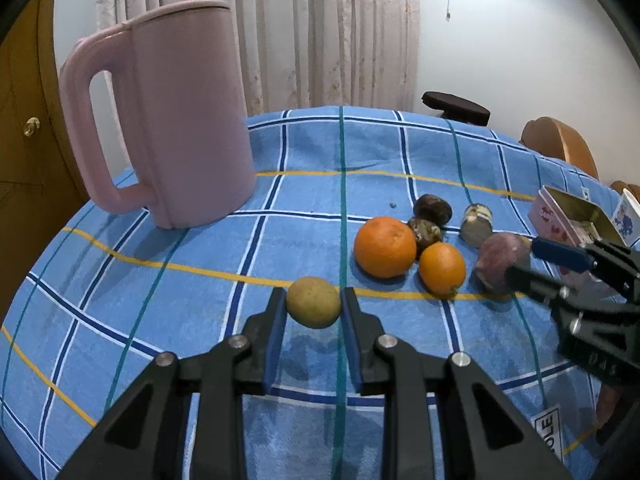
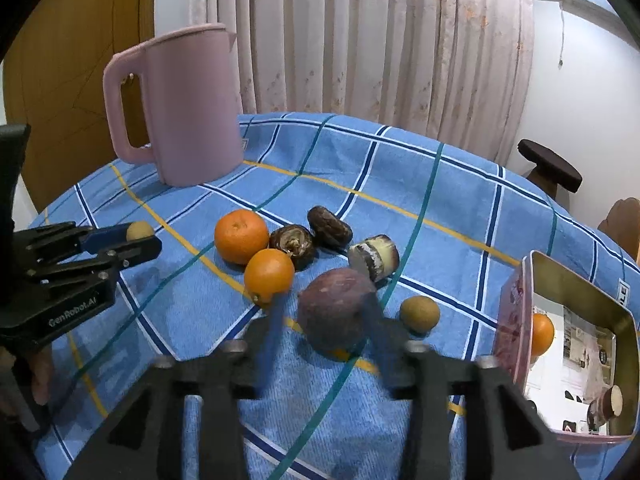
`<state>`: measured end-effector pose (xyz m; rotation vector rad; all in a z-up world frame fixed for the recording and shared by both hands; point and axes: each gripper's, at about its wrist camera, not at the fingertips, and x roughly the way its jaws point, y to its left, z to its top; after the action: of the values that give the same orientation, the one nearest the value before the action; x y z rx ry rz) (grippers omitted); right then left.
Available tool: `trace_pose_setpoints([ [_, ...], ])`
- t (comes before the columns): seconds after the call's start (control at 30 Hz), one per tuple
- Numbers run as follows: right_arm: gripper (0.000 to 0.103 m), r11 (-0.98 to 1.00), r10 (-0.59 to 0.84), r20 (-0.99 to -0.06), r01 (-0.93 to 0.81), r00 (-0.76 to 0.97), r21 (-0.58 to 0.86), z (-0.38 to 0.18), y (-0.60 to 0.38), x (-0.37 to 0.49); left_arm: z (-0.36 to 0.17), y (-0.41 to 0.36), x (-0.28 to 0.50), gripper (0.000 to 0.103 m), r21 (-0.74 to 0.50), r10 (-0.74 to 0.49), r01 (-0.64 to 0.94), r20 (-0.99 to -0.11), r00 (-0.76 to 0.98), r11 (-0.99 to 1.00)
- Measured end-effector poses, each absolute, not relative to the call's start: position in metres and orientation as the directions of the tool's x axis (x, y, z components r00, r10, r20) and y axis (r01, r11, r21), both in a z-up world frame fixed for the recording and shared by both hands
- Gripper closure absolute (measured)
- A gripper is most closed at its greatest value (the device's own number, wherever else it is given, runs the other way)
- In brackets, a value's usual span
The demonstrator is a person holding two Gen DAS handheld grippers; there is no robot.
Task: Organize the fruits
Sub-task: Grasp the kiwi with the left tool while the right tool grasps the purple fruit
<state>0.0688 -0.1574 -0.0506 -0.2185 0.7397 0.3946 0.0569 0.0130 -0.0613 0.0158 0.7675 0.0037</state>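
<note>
My left gripper (image 1: 313, 304) is shut on a small yellow-green fruit (image 1: 313, 302) just above the blue checked tablecloth; it also shows in the right wrist view (image 2: 139, 231). My right gripper (image 2: 324, 312) stands open around a purple fruit (image 2: 336, 312) that lies on the cloth, its fingers blurred. Two oranges (image 2: 241, 236) (image 2: 269, 276), two dark brown fruits (image 2: 292, 244) (image 2: 329, 226) and a cut brown-and-white piece (image 2: 374, 258) lie behind it. A brown-green fruit (image 2: 420, 314) lies to its right.
A tall pink jug (image 1: 168, 120) stands at the back left. A pink metal tin (image 2: 520, 320) at the right holds an orange (image 2: 542, 334) and a brown piece (image 2: 606, 404). A dark stool (image 2: 550, 170) and wooden chair stand beyond the table.
</note>
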Motion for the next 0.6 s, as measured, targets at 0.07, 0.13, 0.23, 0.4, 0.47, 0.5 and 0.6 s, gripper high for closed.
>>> trace_pose_setpoints([
  [0.07,0.045,0.906,0.26,-0.698,-0.418,0.668,-0.062,-0.053,-0.157,0.071,-0.061,0.012,0.057,0.075,0.016,0.007,0.006,-0.692,0.722,1.0],
  [0.13,0.045,0.913,0.227,-0.705,-0.399,0.672,-0.085,-0.056,-0.156,0.074,-0.061,0.011,0.06,0.075,0.012,0.001,0.01,-0.692,0.722,1.0],
  [0.23,0.044,0.922,0.197,-0.728,-0.377,0.657,-0.091,-0.062,-0.158,0.082,-0.062,0.01,0.064,0.075,0.009,-0.006,0.017,-0.693,0.72,1.0],
  [0.4,0.044,0.925,0.173,-0.758,-0.368,0.629,-0.094,-0.078,-0.16,0.092,-0.064,0.009,0.067,0.075,0.002,-0.019,0.027,-0.694,0.72,1.0],
  [0.47,0.048,0.924,0.187,-0.763,-0.374,0.619,-0.077,-0.079,-0.16,0.094,-0.065,0.008,0.069,0.075,0.002,-0.02,0.03,-0.696,0.718,1.0],
  [0.5,0.052,0.925,0.189,-0.754,-0.373,0.629,-0.078,-0.077,-0.16,0.093,-0.065,0.008,0.069,0.075,0.003,-0.02,0.031,-0.696,0.717,1.0],
  [0.6,0.052,0.922,0.205,-0.747,-0.382,0.633,-0.07,-0.075,-0.16,0.092,-0.063,0.005,0.071,0.075,0.008,-0.019,0.033,-0.694,0.72,0.999],
])
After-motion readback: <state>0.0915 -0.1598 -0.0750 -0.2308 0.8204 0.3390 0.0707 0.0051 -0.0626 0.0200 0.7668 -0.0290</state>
